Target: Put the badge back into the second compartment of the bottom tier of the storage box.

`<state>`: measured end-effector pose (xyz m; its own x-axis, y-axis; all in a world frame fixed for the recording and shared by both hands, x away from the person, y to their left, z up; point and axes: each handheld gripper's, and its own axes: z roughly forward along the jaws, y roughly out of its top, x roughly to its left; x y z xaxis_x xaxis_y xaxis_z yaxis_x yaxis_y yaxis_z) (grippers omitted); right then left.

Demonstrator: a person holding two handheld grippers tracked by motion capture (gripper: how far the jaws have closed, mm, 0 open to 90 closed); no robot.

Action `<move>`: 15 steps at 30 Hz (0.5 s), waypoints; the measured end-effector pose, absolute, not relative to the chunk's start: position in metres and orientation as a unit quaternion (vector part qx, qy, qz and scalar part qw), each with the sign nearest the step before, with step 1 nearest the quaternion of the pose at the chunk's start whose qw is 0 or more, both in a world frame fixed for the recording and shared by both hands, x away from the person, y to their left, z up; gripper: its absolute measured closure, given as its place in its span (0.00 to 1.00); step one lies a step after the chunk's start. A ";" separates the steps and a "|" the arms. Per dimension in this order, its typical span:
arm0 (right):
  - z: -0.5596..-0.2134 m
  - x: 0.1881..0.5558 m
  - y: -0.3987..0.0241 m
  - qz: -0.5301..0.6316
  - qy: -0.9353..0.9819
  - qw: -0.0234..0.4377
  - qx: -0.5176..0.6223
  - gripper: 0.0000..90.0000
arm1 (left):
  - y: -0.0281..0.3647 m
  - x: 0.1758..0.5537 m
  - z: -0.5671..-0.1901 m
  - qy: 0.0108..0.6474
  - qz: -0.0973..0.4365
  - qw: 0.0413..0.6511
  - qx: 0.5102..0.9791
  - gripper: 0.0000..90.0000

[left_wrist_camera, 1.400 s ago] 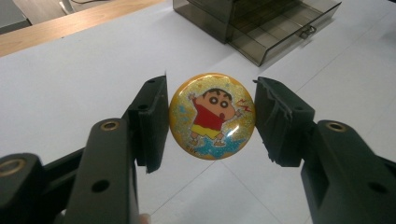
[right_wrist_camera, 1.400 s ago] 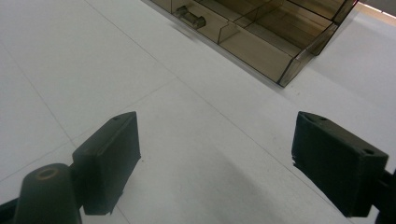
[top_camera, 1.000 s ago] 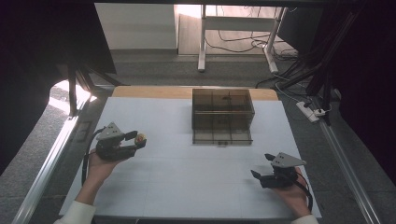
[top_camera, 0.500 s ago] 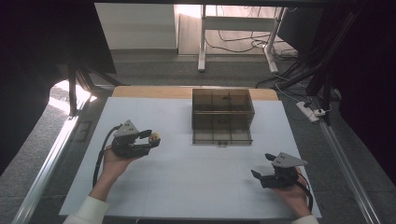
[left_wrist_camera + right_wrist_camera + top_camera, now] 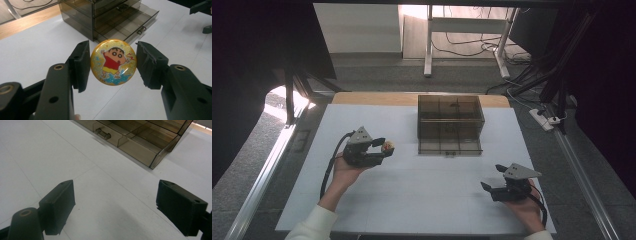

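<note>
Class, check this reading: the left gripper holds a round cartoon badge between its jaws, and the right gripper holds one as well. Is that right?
Not quite. The left gripper does hold the round cartoon badge, but the right gripper holds nothing: the right gripper view shows its jaws wide apart over the bare white table.

The round badge (image 5: pixel 113 62) is a yellow glittery disc with a glossy domed face. On it is printed a cartoon boy with black hair, a red shirt and yellow shorts, above a blue splash and beside a small red lightning mark. Its face is turned toward the left gripper view's camera, and the figure stands nearly upright, leaning a little toward 1 o'clock. It is raised above the white table, clamped by its edge at 3 and 9 o'clock.
</note>
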<state>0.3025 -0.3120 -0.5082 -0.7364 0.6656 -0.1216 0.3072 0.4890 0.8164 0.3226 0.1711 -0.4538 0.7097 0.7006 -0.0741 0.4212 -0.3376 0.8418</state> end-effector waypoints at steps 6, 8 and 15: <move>-0.509 0.302 -0.313 0.414 0.834 0.216 0.293 0.17 | 0.169 0.325 -0.444 0.344 0.158 0.467 0.799 0.51; -0.509 0.302 -0.313 0.415 0.834 0.216 0.294 0.17 | 0.168 0.326 -0.441 0.342 0.158 0.469 0.798 0.52; -0.508 0.302 -0.313 0.415 0.833 0.218 0.294 0.17 | 0.158 0.332 -0.439 0.336 0.150 0.473 0.800 0.51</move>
<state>0.3024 -0.3132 -0.5084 -0.7323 0.6704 -0.1197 0.3085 0.4833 0.8193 0.3317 0.1575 -0.4391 0.7289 0.6800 -0.0790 0.3970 -0.3258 0.8580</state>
